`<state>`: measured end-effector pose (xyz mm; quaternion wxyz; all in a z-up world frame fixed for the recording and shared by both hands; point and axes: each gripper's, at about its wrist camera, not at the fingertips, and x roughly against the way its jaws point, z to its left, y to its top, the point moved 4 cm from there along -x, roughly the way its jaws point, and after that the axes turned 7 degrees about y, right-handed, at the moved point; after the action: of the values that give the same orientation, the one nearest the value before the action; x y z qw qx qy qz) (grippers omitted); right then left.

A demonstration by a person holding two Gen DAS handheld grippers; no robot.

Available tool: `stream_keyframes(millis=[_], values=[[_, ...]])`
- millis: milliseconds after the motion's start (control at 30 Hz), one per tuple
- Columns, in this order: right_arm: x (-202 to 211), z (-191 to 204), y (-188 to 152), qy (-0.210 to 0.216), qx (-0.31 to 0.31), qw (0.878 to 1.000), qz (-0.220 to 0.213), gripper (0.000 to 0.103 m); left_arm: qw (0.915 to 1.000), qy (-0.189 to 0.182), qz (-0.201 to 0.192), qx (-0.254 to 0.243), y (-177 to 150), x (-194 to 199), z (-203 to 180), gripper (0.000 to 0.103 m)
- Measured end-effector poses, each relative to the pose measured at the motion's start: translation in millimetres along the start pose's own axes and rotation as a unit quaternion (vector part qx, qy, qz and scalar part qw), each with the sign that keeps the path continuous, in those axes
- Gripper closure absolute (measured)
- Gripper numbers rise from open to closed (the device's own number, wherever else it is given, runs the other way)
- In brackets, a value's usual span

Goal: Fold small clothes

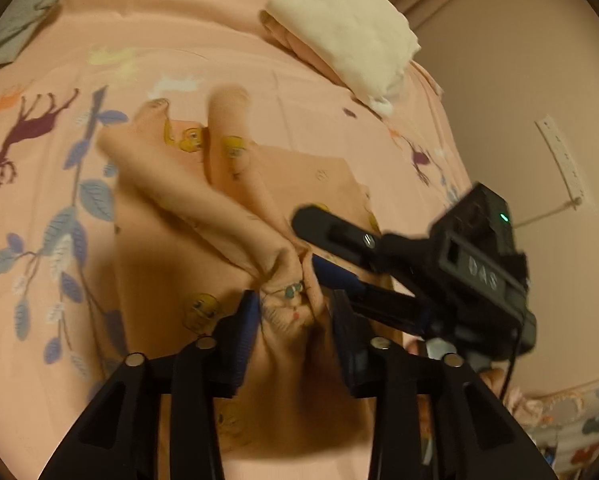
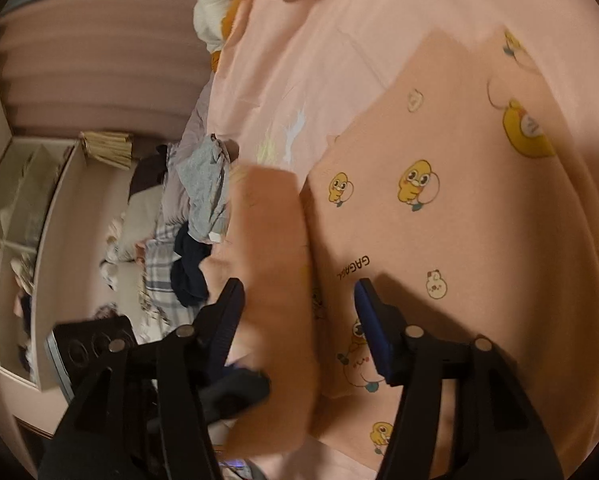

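Note:
A small peach garment with yellow duck prints (image 1: 235,184) lies on the pink bedsheet (image 1: 179,40). My left gripper (image 1: 293,312) is shut on a bunched fold of this garment and lifts it a little. My right gripper (image 1: 323,252) reaches in from the right beside that fold. In the right wrist view the right gripper (image 2: 299,300) is open, its jaws wide on either side of a raised fold (image 2: 271,260) of the garment (image 2: 439,168), without pinching it. The left gripper's dark finger (image 2: 235,392) shows low behind that fold.
A folded white and pink stack (image 1: 347,36) lies at the far side of the bed. A heap of grey, navy and plaid clothes (image 2: 195,216) sits at the bed's left edge. A shelf unit (image 2: 15,232) stands beyond the bed.

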<state>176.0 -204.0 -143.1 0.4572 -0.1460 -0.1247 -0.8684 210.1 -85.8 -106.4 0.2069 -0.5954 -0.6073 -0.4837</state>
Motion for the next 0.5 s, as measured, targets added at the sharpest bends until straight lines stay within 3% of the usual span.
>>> stream_keyframes(millis=[133, 333, 500], values=[[3, -3, -1, 0.014, -0.024, 1.000, 0.006, 0.042, 0.9999, 0.004, -0.005, -0.009, -2, 5, 0, 0.061], [1, 0, -4, 0.005, -0.022, 1.000, 0.017, 0.040, 0.9996, -0.003, -0.018, 0.023, -13, 22, 24, 0.061], [-7, 2, -4, -0.051, 0.014, 0.998, 0.025, 0.048, 0.9978, 0.042, -0.029, 0.043, -24, 29, 51, 0.061]])
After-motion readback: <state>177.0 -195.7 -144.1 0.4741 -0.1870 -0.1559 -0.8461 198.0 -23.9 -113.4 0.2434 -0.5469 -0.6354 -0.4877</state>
